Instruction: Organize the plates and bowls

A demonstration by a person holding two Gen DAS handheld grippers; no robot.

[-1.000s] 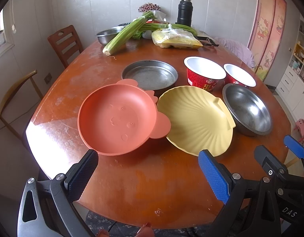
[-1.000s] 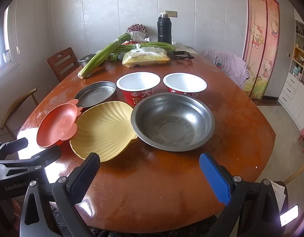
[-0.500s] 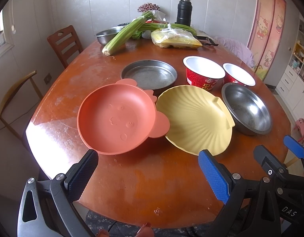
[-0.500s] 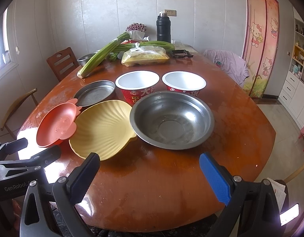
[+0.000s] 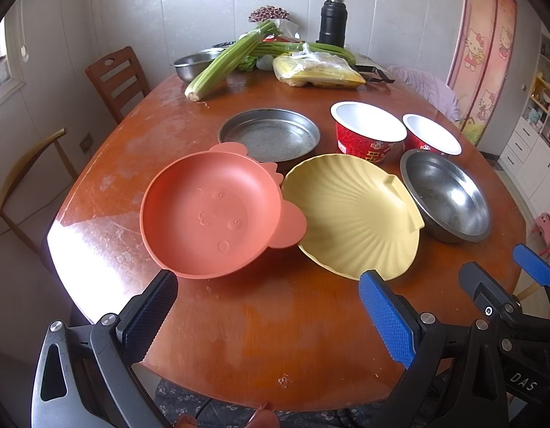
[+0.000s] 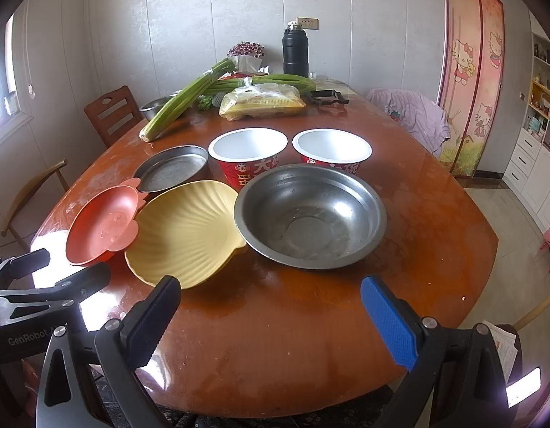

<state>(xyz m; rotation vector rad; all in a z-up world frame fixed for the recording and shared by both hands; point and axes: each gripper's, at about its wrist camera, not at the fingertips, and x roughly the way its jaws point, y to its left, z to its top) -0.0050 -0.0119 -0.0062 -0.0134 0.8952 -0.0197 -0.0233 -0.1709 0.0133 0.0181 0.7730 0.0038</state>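
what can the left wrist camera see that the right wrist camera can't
Only the left wrist view shows the right gripper, at its right edge, and fingertips at the bottom edge.

Only the right wrist view shows the left gripper, at its left edge, plus papers on the floor beside the table.

Both show the table, orange plate, yellow shell plate, flat steel pan, steel bowl, two red bowls, celery and black flask. Both grippers are open.

Walls: pale panelled wall (image 6: 175, 35) faces me.
Door: pink cartoon-cat sliding door (image 6: 471, 71) on my right.
Seating: wooden chair (image 5: 117, 78) at my left.
Storage: white cabinet (image 6: 535, 164).
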